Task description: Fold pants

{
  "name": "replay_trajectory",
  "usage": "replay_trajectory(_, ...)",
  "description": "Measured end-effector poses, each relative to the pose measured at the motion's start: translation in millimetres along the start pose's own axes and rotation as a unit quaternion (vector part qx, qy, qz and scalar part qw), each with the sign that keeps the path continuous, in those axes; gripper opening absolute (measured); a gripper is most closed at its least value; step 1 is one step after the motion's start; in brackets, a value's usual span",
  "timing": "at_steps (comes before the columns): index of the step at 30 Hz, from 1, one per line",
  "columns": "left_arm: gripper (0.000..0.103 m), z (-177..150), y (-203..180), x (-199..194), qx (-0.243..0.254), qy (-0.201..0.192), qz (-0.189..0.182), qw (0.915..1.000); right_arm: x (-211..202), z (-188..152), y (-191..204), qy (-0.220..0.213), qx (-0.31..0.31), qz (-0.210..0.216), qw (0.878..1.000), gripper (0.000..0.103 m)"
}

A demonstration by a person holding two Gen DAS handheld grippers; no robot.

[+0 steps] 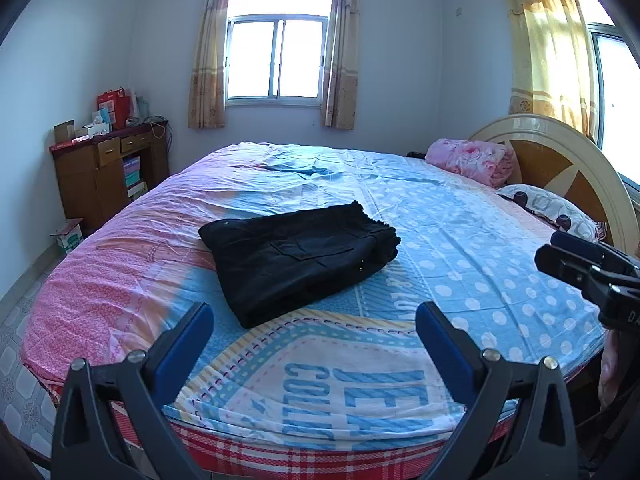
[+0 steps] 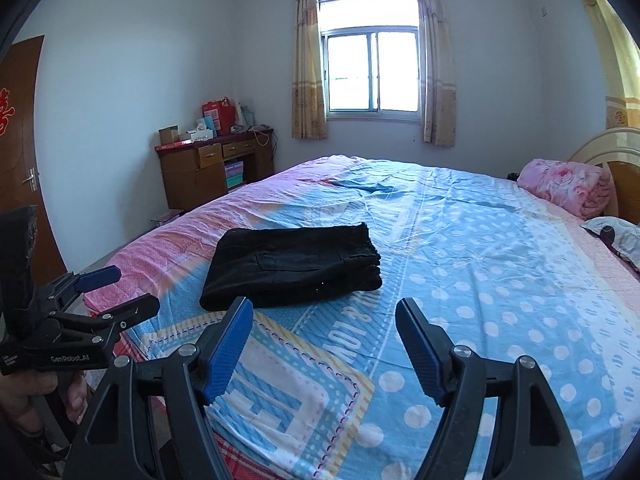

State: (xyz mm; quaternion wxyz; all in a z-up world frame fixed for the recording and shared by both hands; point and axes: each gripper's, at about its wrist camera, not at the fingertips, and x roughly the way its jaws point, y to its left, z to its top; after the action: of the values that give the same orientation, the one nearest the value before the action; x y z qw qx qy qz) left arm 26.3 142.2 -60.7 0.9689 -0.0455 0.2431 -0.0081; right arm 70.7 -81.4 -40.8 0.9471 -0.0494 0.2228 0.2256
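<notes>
Pants [image 1: 298, 262] sit folded flat on bed [image 1: 460, 240]. Left gripper [image 1: 316, 340] and right gripper [image 2: 324, 344] both wide open, empty, clear of them. Leave stack undisturbed when retracting.

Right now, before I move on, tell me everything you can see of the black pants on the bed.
The black pants lie folded into a compact, roughly rectangular bundle of several layers on the patterned bedsheet, near the foot of the bed. The cloth looks thick, matte and dark. A flap pocket shows on the top layer, and small metal studs glint near the front edge. The stacked edges on the right side look slightly uneven. Only the sheet touches them; both sets of tongs are open and clear of them.
</notes>
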Motion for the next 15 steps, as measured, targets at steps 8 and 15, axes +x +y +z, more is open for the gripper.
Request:
replay_trajectory(8,0.103,3,-6,-6,0.006,-0.009,-0.003,0.9999,-12,-5,8,-0.005,-0.005,0.002,1.0,0.075)
replay_trajectory(15,0.103,3,-12,-7,0.015,-0.007,0.007,0.9998,-18,-6,9,-0.011,-0.004,0.003,1.0,0.075)
